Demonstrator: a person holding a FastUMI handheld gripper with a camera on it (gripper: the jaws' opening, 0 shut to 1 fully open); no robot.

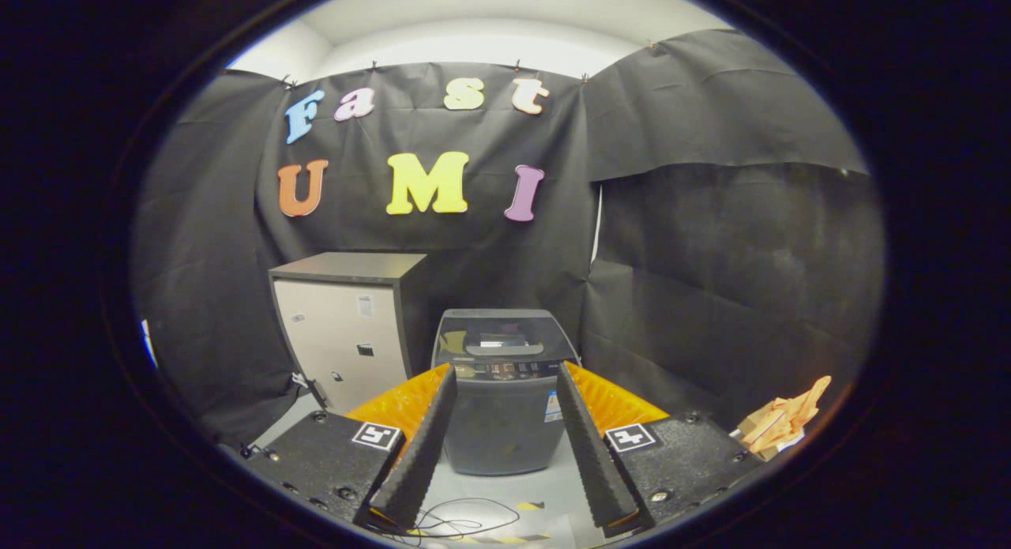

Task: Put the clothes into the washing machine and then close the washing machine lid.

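A dark grey top-loading washing machine (504,391) stands on the floor straight ahead, beyond my fingers, against the black cloth wall. Its glass lid (505,337) lies flat on top, apparently closed. An orange and pale piece of clothing (782,423) lies bunched up low to the right of my right finger, by the side wall. My gripper (505,446) is open, its fingers spread wide with nothing between them; the washing machine shows through the gap.
A small cabinet (351,336) with a pale door and dark top stands left of the washing machine, close beside it. Thin black cable (466,521) loops on the pale floor just ahead of my fingers, near yellow-and-black tape. Black cloth walls close in behind and right.
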